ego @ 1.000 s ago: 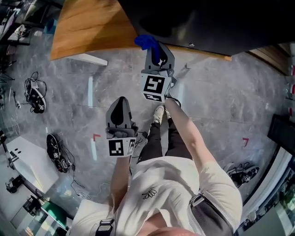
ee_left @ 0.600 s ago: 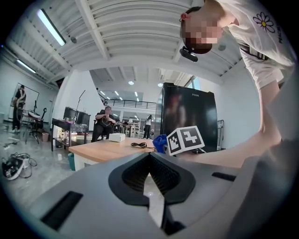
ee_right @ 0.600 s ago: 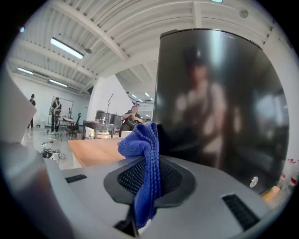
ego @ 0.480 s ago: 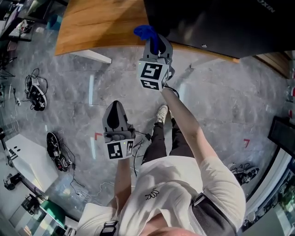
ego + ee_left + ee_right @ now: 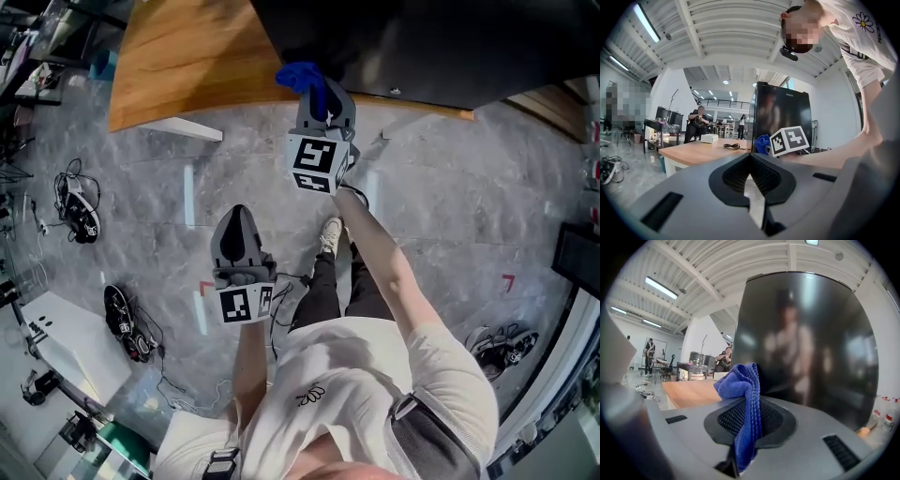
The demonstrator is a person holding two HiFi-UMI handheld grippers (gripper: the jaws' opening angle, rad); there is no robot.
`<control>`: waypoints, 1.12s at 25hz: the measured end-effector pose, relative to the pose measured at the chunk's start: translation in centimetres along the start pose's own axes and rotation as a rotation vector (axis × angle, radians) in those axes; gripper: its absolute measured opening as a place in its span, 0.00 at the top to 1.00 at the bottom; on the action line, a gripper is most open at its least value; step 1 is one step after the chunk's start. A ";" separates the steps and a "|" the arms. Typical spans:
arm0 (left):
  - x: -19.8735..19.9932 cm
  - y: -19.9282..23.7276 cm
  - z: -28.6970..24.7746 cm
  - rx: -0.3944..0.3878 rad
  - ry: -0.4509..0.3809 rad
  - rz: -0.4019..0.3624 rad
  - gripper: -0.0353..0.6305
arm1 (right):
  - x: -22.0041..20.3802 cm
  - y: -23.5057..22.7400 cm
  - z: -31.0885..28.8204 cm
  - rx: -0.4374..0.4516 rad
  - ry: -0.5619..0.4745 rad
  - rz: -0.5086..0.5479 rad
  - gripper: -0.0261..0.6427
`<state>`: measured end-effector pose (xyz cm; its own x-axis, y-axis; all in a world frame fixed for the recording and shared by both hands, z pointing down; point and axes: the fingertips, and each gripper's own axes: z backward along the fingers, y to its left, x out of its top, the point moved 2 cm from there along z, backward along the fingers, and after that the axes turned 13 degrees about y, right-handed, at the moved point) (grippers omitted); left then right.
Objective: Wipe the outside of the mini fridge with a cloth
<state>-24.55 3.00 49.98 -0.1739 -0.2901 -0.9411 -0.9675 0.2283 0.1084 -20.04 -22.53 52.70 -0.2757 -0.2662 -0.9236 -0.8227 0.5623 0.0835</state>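
The black mini fridge (image 5: 422, 42) stands on a wooden table (image 5: 187, 61); its glossy door (image 5: 811, 343) fills the right gripper view. My right gripper (image 5: 314, 94) is shut on a blue cloth (image 5: 746, 399), whose bunched end (image 5: 298, 77) sits right at the fridge's lower front edge. My left gripper (image 5: 236, 234) hangs lower and to the left, over the floor, with its jaws together and nothing between them. In the left gripper view the fridge (image 5: 780, 115), the blue cloth (image 5: 762, 143) and the right gripper's marker cube (image 5: 790, 139) show ahead.
A grey marble floor (image 5: 450, 206) lies below, with cables and black devices (image 5: 122, 319) at the left. A white box (image 5: 709, 138) and a cable rest on the table. People stand at the room's far end.
The right gripper with the cloth has stayed at the fridge's front edge, shifting only slightly. The left gripper dropped a little lower since the first frame.
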 end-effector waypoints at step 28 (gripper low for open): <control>0.5 -20.3 -8.9 -0.408 0.038 -0.200 0.94 | -7.5 -32.1 8.0 -0.437 0.120 -0.200 0.87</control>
<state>-6.65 -10.06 50.13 0.0249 -0.3274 -0.9446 -0.9747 -0.2181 0.0499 12.40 -32.29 53.90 -0.1256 -0.4378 -0.8902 -0.9897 0.1170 0.0820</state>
